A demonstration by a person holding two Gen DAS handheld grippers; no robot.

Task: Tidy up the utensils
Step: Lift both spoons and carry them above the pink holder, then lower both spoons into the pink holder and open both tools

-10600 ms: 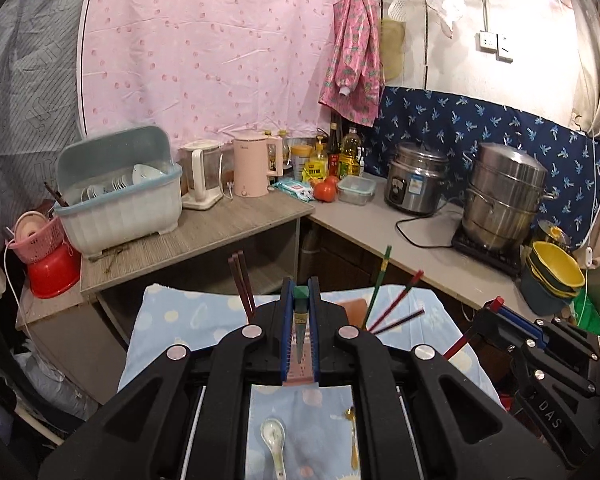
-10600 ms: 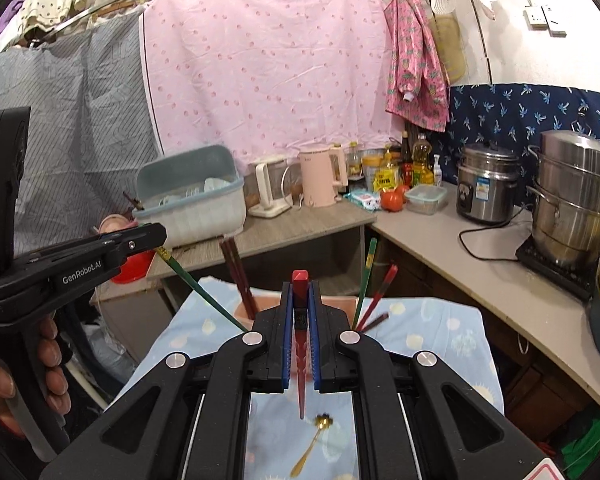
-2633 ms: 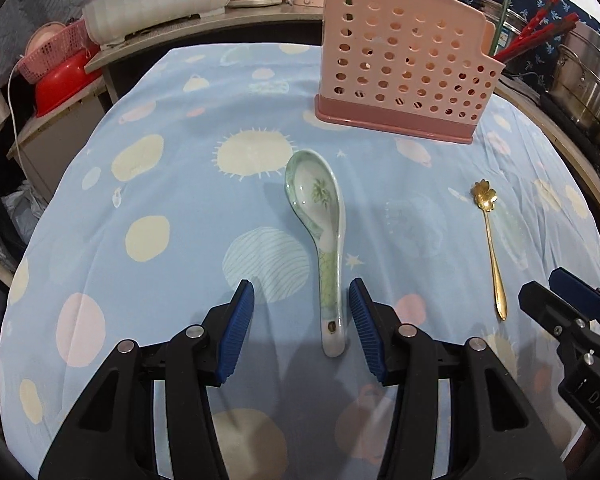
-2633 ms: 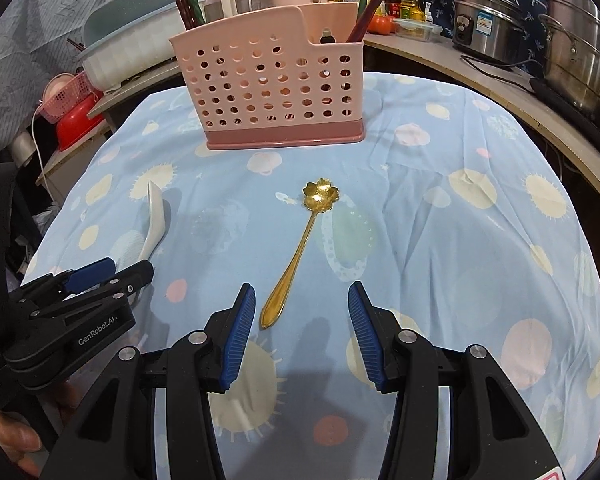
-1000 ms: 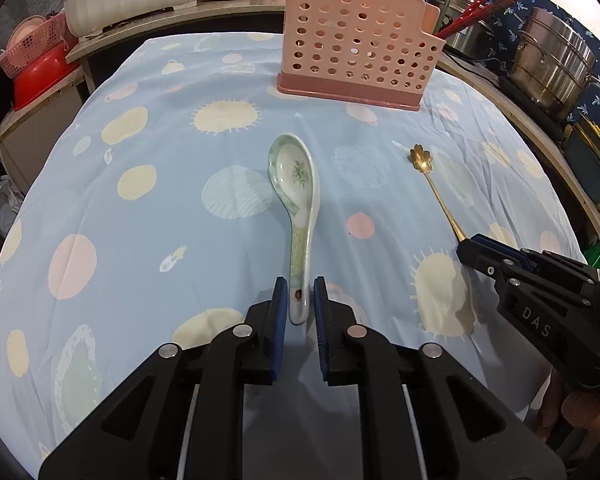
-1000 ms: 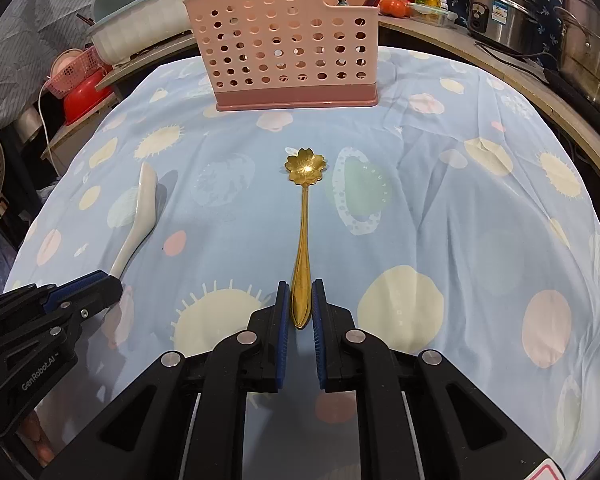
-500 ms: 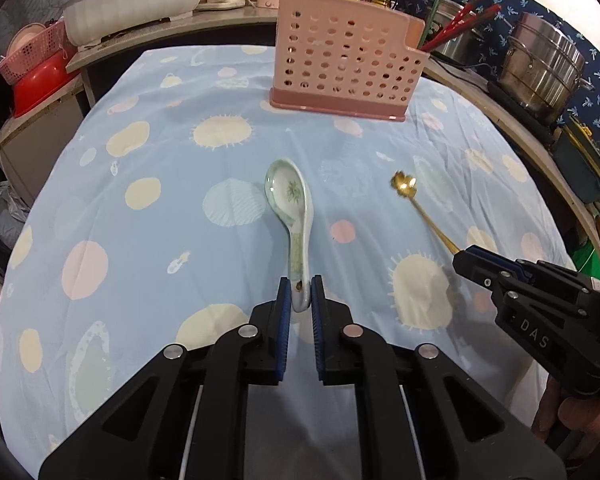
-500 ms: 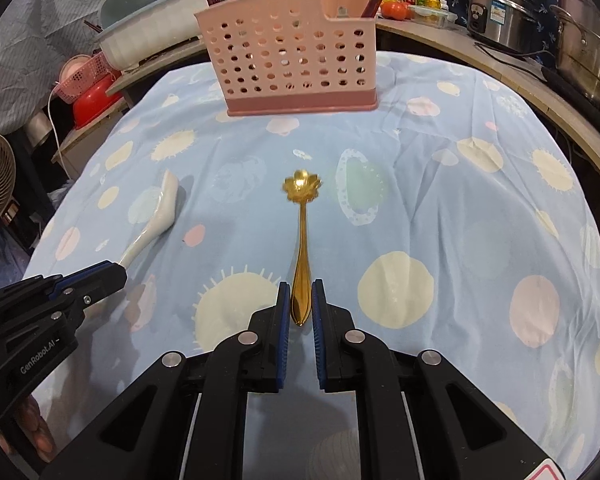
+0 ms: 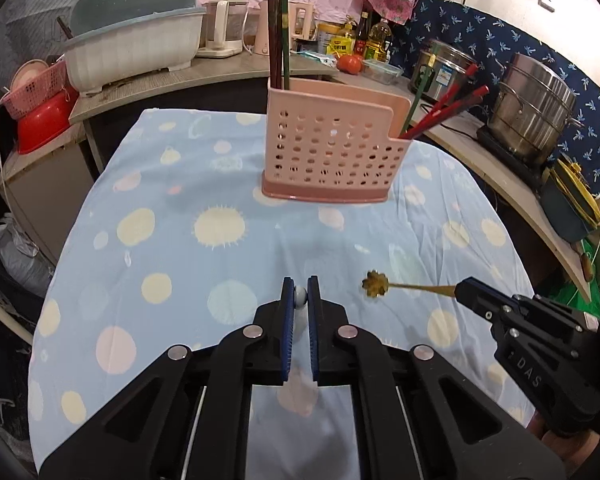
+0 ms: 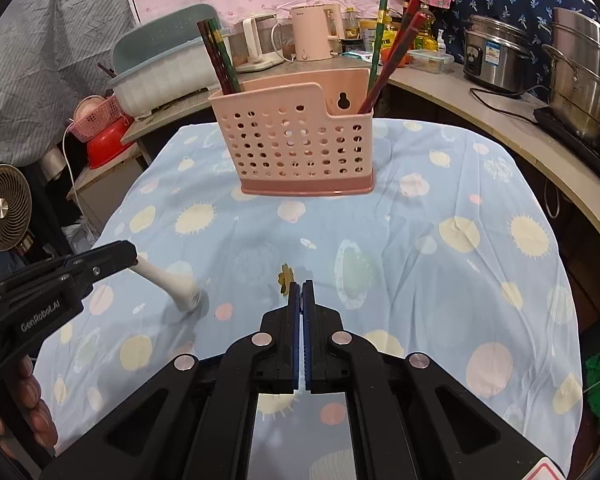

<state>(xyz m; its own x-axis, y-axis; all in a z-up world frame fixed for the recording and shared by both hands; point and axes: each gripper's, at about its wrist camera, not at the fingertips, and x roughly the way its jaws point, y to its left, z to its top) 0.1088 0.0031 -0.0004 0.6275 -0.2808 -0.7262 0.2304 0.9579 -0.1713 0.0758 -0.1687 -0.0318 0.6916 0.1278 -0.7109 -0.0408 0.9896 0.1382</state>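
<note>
The left gripper (image 9: pixel 299 294) is pinching the white spoon (image 10: pixel 168 280) by its handle, above the cloth (image 9: pixel 180 264). The right gripper (image 10: pixel 301 294) is closed tight on the gold spoon (image 9: pixel 400 285), also in the air. The pink holder (image 9: pixel 332 152) is standing further back, with chopsticks (image 9: pixel 440 108) in it.

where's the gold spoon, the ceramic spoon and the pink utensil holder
gold spoon (image 9: pixel 375 282), left wrist view, flower-shaped bowl
ceramic spoon (image 10: pixel 168 280), right wrist view, white handle
pink utensil holder (image 10: pixel 296 148), right wrist view, perforated front wall
</note>
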